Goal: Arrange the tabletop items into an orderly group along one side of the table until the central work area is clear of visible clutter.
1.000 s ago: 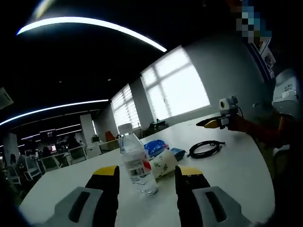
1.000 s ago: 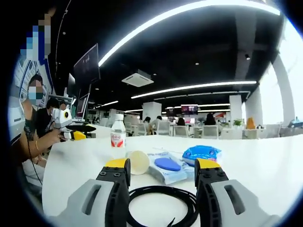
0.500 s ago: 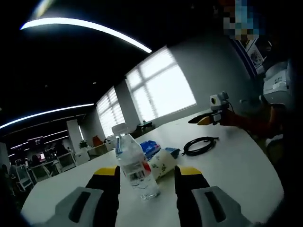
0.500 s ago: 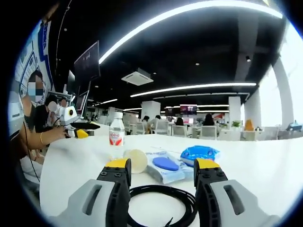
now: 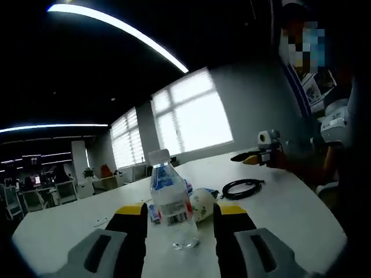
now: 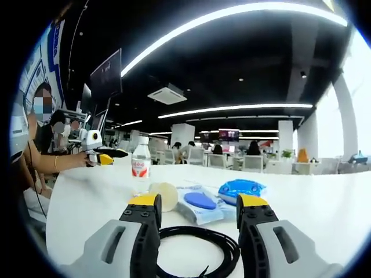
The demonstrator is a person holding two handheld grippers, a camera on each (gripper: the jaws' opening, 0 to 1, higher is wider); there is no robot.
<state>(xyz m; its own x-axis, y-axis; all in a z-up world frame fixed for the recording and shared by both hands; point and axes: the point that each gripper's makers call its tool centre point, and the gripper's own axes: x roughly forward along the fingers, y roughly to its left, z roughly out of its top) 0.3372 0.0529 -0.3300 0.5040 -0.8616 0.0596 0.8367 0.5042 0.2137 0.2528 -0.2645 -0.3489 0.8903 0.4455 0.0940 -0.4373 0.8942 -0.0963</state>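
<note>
A clear water bottle [image 5: 173,204] with a white cap stands upright on the white table [image 5: 290,208], in the gap between the jaws of my left gripper [image 5: 181,211]. That gripper is open and not touching it. Behind the bottle a paper cup [image 5: 203,204] lies on its side, with a black cable coil [image 5: 241,187] further off. My right gripper [image 6: 198,201] is open over the cable coil [image 6: 197,233]. Beyond it lie the cup [image 6: 166,194], a clear packet with a blue item [image 6: 200,204], a blue pack [image 6: 240,188] and the bottle [image 6: 139,167].
The right gripper [image 5: 255,157] hovers past the coil, held by a person at the table's edge. The left gripper [image 6: 103,157] shows beside the bottle. Bare tabletop [image 6: 324,202] stretches to the right. Office desks, chairs and people fill the background.
The left gripper view has swung and come a little closer to the bottle, which now sits lower between the jaws. The right gripper view has barely shifted. Nothing on the table has moved.
</note>
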